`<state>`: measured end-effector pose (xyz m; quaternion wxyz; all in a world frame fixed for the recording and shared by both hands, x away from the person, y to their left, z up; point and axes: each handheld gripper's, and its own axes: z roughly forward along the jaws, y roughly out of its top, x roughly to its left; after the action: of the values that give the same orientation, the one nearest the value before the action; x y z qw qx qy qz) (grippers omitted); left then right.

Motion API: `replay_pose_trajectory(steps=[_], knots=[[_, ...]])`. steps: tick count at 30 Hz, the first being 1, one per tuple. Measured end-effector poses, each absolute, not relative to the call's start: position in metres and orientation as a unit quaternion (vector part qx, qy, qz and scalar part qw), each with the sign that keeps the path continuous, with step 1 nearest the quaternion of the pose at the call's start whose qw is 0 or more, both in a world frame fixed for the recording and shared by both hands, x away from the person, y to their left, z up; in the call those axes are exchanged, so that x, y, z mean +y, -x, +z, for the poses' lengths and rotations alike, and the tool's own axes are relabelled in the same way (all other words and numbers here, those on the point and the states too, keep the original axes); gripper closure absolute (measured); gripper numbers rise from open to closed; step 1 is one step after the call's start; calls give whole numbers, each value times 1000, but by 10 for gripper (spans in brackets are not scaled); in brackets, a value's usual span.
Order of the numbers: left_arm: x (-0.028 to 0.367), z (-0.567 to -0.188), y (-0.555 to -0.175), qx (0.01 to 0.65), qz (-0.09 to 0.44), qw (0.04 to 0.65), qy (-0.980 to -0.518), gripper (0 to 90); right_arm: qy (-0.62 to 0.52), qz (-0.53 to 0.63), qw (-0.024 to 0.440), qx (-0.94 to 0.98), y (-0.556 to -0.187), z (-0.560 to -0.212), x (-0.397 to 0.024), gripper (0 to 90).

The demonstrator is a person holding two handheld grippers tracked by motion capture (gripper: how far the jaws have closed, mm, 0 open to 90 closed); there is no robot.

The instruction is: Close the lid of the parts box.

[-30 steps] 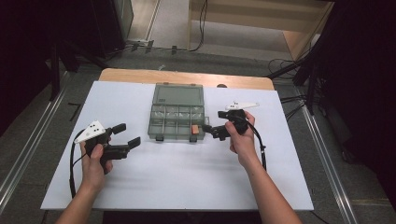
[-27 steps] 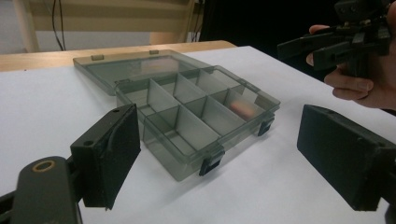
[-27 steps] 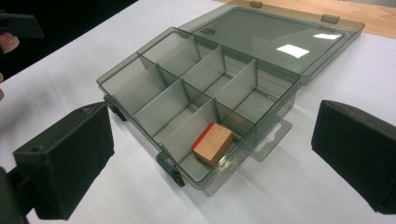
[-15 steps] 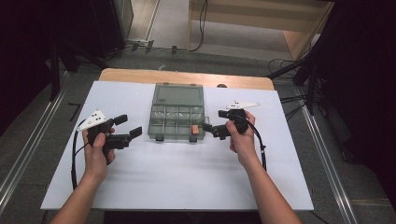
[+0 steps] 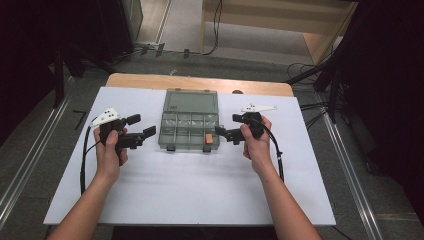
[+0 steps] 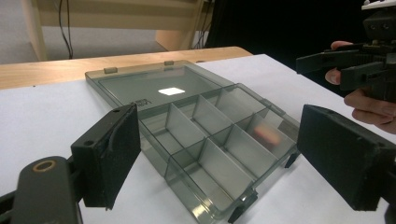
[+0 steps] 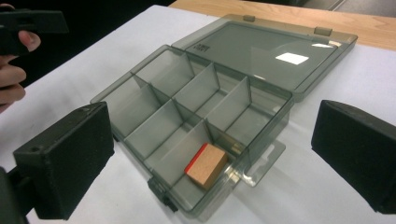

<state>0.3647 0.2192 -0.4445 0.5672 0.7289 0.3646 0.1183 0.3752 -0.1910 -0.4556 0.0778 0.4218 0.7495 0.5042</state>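
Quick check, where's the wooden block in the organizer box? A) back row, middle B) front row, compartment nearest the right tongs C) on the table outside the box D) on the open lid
B: the wooden block with its red edge lies in the organizer box's front-row end compartment, on the side nearest the right tongs.

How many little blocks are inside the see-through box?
1. The wooden block with a red edge sits in the front corner compartment of the open organizer box, on the side nearest the right tool. The other compartments look empty.

Grey floor (image 5: 45,135), cables, perhaps wooden shelving (image 5: 280,20) behind the table (image 5: 165,200).
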Motion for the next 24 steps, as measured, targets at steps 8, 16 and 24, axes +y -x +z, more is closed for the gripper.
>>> replay_pose_trajectory(steps=[8, 16, 24], knots=[[212, -448, -384, 374, 113, 560, -731, 132, -426, 508, 68, 745, -386, -458, -187, 0], [202, -449, -401, 376, 109, 555, -734, 136, -434, 514, 59, 738, -399, -458, -187, 0], [198, -449, -420, 381, 103, 552, -735, 136, -441, 514, 51, 734, -413, -461, -185, 0]])
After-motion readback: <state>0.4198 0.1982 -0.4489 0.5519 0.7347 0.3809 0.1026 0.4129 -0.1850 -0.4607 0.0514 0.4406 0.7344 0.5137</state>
